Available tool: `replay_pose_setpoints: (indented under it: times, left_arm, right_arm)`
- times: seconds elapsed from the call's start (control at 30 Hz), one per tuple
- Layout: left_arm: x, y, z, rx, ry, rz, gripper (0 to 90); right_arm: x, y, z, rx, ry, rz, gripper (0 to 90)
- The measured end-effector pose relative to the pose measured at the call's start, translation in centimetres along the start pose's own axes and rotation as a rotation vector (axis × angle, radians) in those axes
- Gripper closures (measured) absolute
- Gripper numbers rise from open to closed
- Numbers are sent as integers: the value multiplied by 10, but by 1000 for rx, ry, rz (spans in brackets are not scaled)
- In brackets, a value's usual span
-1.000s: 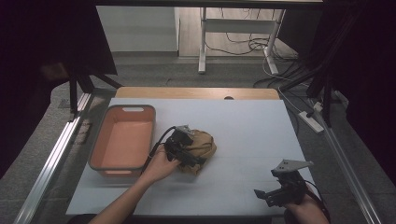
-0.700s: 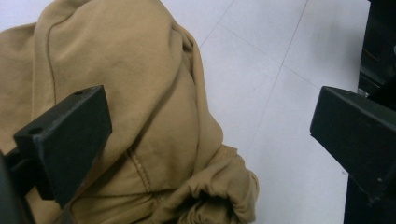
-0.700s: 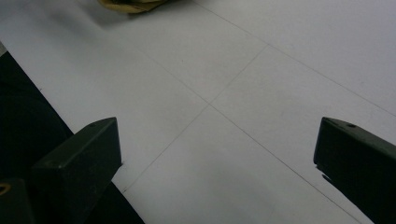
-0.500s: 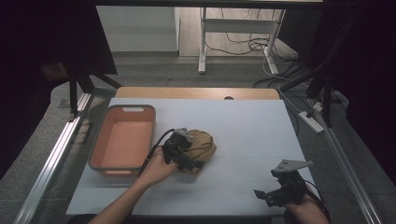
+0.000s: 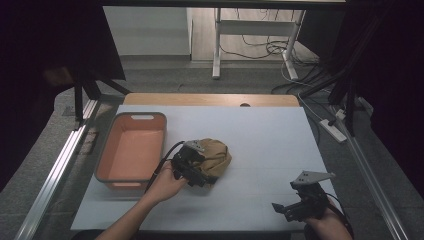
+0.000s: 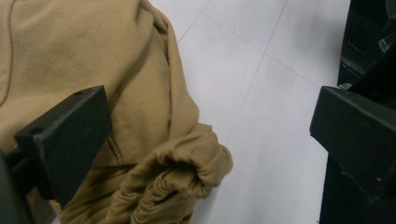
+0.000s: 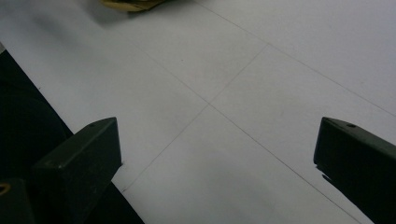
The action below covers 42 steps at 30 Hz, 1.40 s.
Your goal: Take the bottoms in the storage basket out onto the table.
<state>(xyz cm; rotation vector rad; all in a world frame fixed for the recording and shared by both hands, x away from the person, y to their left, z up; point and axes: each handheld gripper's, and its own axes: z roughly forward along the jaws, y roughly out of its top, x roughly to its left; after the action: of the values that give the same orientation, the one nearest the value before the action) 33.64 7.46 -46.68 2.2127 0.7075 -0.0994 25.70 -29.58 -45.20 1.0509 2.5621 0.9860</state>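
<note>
While your left gripper (image 5: 192, 166) sits at the tan bundled garment (image 5: 215, 156) in the middle of the white table (image 5: 265, 140), its jaws are spread wide, one resting on the cloth, a cuffed fold lying between them, nothing clamped. The garment lies just right of the orange bin (image 5: 131, 150). Your right gripper (image 5: 295, 207) hovers wide open near the front edge, holding nothing.

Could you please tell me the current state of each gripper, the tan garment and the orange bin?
left gripper: open, jaws astride the garment's edge.
right gripper: open, over bare table, holding nothing.
tan garment: bunched in a heap on the table.
orange bin: upright, empty.
</note>
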Motion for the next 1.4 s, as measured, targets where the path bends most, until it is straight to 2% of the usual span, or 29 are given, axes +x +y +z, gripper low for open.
replay_pose_setpoints:
  times: [1.07,1.13,1.4]
  left_arm:
    - [-19,-15,-12,-12,-13,10,3]
    - [-20,-16,-13,-13,-14,10,3]
    - [-23,-21,-17,-22,-17,3,3]
  right_arm:
    - [0,0,-1,-7,0,-1,11]
    - [0,0,-1,-13,1,-1,50]
    - [0,0,-1,-8,3,-5,51]
